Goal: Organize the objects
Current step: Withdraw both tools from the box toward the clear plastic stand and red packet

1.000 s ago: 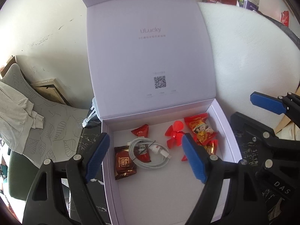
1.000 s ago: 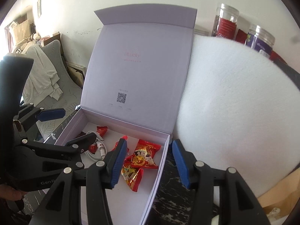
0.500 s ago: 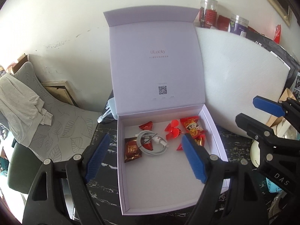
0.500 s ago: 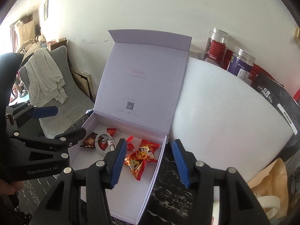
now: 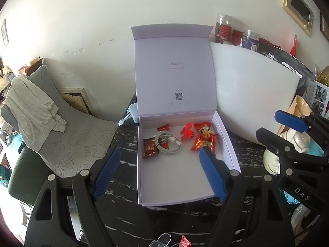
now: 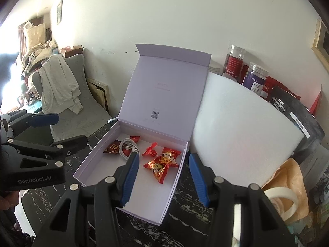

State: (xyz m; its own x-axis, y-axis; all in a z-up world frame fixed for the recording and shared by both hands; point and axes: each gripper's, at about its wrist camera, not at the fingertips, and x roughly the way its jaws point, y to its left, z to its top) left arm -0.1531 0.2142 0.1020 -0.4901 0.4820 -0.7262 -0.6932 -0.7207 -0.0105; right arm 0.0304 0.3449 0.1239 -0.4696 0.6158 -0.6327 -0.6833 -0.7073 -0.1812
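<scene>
Left gripper (image 5: 158,171) hangs spread wide, holding nothing, above the pale lilac cardboard box (image 5: 185,200) with its lid up. In the box's far half, left to right: dark red snack packet (image 5: 150,148), coiled white charging cable (image 5: 167,143), small red plastic fan (image 5: 187,131), red-gold candy wrappers (image 5: 203,139). Right gripper (image 6: 163,178) is spread and empty over the box's right edge.

The open box (image 5: 185,185) stands on the desk (image 5: 164,222). Inside the box, at its back, a cable (image 5: 167,143) lies in the middle, a brown packet (image 5: 150,148) left of it, snack packets (image 5: 203,139) right. Behind the box, jars (image 5: 224,27) stand.
</scene>
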